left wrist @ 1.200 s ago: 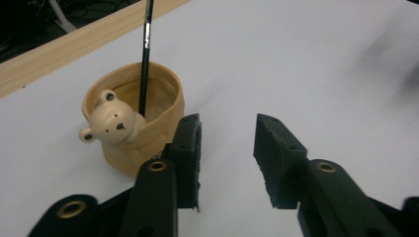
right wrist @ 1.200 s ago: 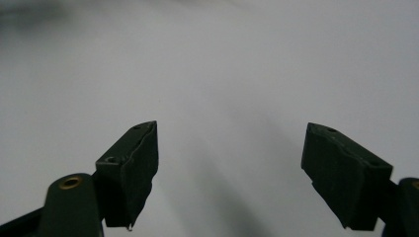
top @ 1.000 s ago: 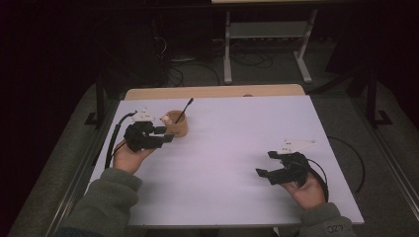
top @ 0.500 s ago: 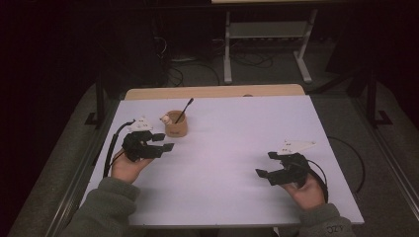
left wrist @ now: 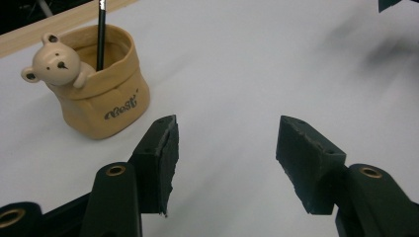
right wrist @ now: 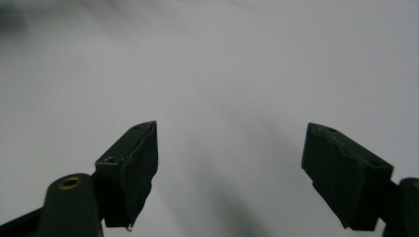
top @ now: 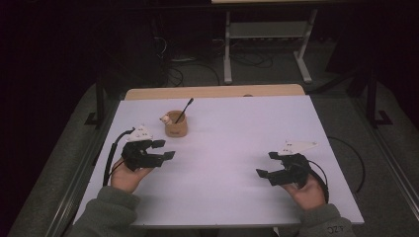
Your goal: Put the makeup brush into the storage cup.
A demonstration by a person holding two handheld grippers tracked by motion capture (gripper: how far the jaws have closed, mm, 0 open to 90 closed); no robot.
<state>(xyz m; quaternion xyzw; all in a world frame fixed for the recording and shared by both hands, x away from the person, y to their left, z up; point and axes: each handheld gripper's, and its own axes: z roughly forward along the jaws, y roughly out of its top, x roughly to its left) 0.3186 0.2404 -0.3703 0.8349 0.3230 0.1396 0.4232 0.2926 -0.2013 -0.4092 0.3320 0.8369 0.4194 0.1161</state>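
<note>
Item: tabletop (top: pixel 237 143), white sheet over a wooden board, carrying one object.

Item: pot (top: pixel 176 124) (tan, soft-looking, a small bear figure at its rim), sitting upright at about 11 o'clock from the sheet's centre. It is holding a pen (top: pixel 183 110) that is leaning toward 1 o'clock, propped by the pot's wall. In the left gripper view the pot (left wrist: pixel 99 89) is lying off toward 10 o'clock of the jaws, not between them.

Item: left claw (top: pixel 160 149), jaws standing wide apart, gripping nothing, hovering near the pot at its 7 o'clock; likely placed for a reach.

Item: right claw (top: pixel 269 164), jaws likewise apart and empty, idling at 4 o'clock, well apart from the pot (probably parked out of the way).
</note>
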